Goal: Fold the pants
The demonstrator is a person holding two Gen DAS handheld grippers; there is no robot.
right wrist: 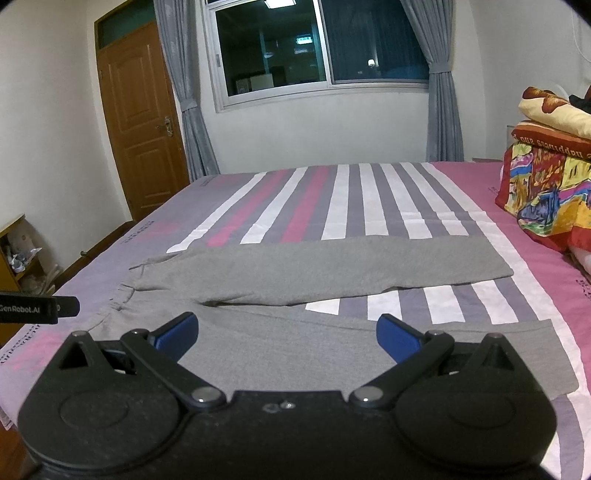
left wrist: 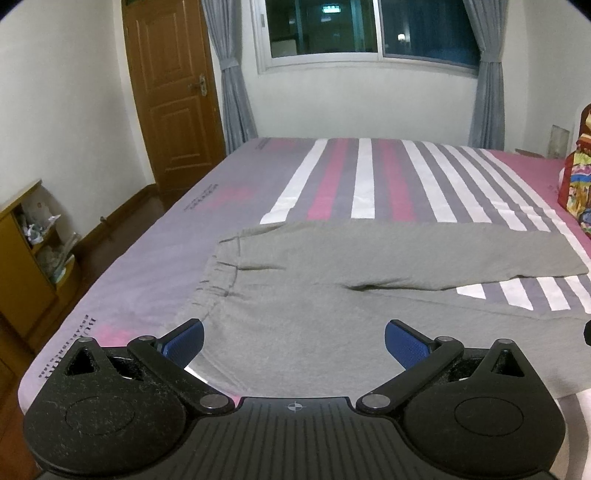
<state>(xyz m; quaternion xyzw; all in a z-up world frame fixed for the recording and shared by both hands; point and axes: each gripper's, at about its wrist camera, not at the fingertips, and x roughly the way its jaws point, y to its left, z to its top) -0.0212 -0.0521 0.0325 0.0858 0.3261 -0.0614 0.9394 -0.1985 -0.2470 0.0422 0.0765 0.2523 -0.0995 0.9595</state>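
Note:
Grey pants lie flat on the striped bed, waistband at the left, two legs spread to the right in a V. They also show in the right wrist view. My left gripper is open and empty, hovering over the near leg close to the waistband. My right gripper is open and empty, over the near leg further right. The left gripper's body shows at the left edge of the right wrist view.
The bed sheet has pink, white and grey stripes. Colourful folded bedding is stacked at the right of the bed. A wooden door, a window with curtains and a small wooden cabinet stand beyond the bed.

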